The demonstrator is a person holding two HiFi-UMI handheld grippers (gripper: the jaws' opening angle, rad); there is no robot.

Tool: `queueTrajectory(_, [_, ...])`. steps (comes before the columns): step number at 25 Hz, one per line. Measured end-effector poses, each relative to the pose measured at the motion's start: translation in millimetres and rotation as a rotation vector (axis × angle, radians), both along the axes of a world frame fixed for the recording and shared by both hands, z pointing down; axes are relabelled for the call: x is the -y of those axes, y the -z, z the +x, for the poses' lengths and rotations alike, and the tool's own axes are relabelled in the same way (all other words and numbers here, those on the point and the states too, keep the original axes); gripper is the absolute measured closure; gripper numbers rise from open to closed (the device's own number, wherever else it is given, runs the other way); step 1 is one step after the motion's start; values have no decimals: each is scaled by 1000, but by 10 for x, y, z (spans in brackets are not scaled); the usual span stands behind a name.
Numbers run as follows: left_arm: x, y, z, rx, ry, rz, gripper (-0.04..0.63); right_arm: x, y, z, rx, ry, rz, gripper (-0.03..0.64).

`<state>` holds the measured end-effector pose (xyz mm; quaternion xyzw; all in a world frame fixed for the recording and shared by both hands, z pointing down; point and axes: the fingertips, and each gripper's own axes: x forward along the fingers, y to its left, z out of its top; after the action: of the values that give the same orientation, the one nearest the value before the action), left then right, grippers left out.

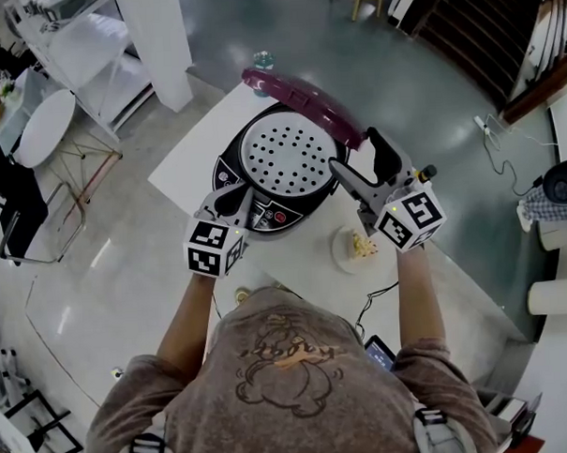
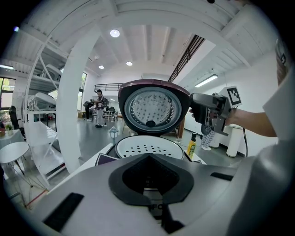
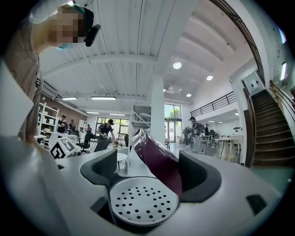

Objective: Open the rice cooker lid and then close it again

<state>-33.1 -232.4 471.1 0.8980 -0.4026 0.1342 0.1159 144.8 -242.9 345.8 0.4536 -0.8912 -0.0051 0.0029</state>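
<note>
The upright lid (image 1: 302, 103) walled off the far side of the rice cooker (image 1: 264, 212), and the perforated tray (image 1: 287, 158) closed the pot mouth, leaving room only above the tray. The right tool (image 1: 362, 159) stood at the lid's right end, jaws apart with the rim between them. A plate (image 1: 346, 251) occupied the worktop (image 1: 191, 159) just right of the cooker, while a strip of open worktop ran along its left. The left tool (image 1: 234, 200), jaws together, crowded the cooker's front.
</note>
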Motion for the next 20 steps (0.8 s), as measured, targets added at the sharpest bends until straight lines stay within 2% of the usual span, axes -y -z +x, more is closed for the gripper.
queueTrajectory(7, [-16, 3, 9, 2, -11, 5, 577, -120, -128, -111, -25, 17, -12, 213])
queueTrajectory(13, [-20, 3, -7, -44, -13, -25, 577, -211, -249, -163, -51, 29, -20, 222])
queueTrajectory(20, [-21, -1, 23, -32, -23, -33, 577, -295, -356, -211, -47, 45, -40, 239])
